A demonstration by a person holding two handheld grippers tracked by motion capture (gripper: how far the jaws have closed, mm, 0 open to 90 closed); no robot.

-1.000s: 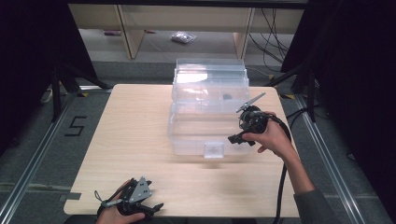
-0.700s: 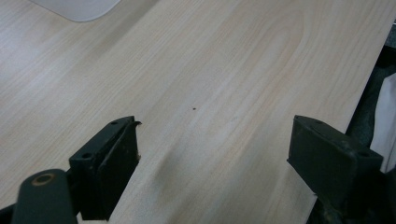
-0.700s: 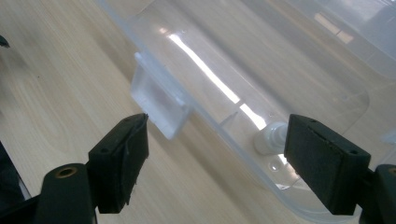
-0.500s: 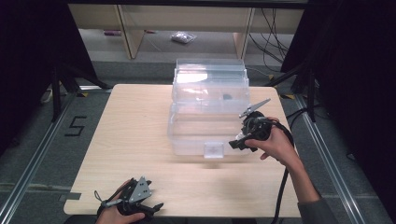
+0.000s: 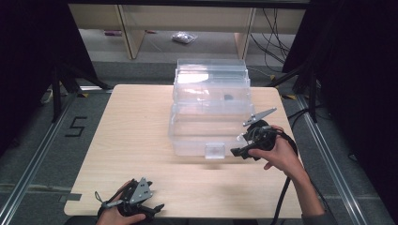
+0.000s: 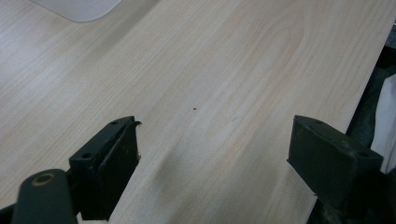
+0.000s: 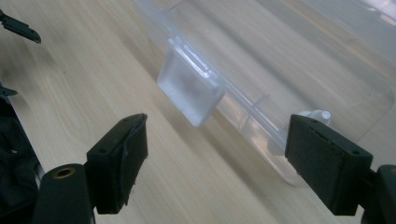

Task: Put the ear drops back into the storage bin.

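**Clear lidded box on a table, its front latch not yet gripped**

The wooden table [image 5: 141, 122] carries a clear plastic box [image 5: 209, 110] at centre, towards 12 o'clock. The box's lid appears shut, and its front latch [image 7: 190, 88] hangs down, untouched. The right gripper [image 5: 239, 151], jaws spread wide and empty, sits at 4 o'clock beside the latch. The left gripper [image 5: 152, 208] rests at 7 o'clock, jaws also spread over bare wood. Judged so, any opening remains undone.
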